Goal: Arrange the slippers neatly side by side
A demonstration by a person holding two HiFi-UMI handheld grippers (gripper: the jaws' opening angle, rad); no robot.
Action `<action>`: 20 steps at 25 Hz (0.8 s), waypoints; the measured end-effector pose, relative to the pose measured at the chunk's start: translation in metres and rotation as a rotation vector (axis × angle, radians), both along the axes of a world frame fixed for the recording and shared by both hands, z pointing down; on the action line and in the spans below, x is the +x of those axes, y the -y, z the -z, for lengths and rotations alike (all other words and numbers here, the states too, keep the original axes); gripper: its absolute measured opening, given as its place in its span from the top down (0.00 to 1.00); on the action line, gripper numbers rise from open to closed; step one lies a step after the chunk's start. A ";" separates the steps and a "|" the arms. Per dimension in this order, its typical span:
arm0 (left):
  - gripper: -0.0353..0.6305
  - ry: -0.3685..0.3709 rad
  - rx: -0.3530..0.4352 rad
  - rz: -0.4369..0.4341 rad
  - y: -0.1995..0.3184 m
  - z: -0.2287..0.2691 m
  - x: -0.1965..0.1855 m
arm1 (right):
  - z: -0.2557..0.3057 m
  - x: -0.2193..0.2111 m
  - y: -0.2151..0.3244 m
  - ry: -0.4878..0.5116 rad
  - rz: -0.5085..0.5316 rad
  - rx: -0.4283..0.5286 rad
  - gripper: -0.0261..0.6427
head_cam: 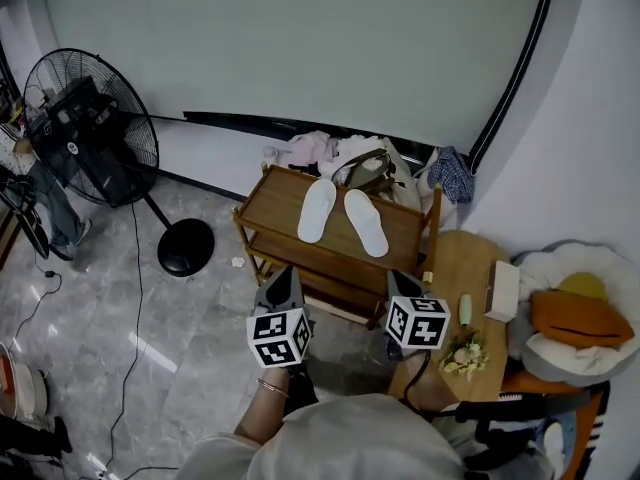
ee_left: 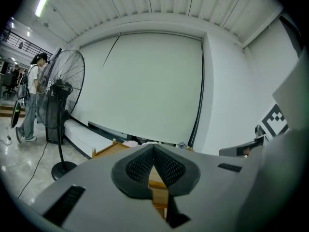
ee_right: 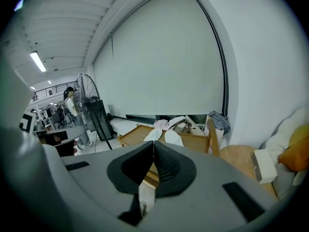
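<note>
Two white slippers lie on top of a low wooden shelf (head_cam: 290, 186): the left slipper (head_cam: 316, 209) and the right slipper (head_cam: 366, 222), toes spread apart like a V. My left gripper (head_cam: 283, 281) hovers short of the shelf's near edge, jaws shut and empty. My right gripper (head_cam: 400, 284) hangs beside it at the shelf's near right corner, also shut with nothing held. In the right gripper view both slippers (ee_right: 164, 135) show beyond the closed tips (ee_right: 153, 144). The left gripper view has the shelf (ee_left: 107, 150) past its closed tips (ee_left: 153, 148).
A standing fan (head_cam: 95, 133) is on the floor at left. Clothes and a bag (head_cam: 368, 168) pile up behind the shelf. A round wooden table (head_cam: 470, 268) with a white box stands at right, beside cushions (head_cam: 578, 313). A person stands far left (ee_left: 34, 98).
</note>
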State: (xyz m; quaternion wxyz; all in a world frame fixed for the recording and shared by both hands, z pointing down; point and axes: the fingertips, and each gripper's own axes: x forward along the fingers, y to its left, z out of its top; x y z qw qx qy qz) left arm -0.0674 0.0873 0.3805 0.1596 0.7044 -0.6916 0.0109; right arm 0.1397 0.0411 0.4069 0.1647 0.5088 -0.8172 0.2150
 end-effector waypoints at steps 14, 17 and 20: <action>0.92 0.008 0.002 -0.098 0.109 0.010 -0.054 | 0.010 -0.052 0.087 -0.007 -0.083 -0.005 0.91; 0.92 0.001 -0.001 -0.120 0.130 0.009 -0.064 | 0.010 -0.064 0.103 -0.011 -0.098 -0.008 0.91; 0.92 0.000 -0.003 -0.147 0.150 0.008 -0.073 | 0.012 -0.072 0.118 -0.015 -0.124 -0.007 0.91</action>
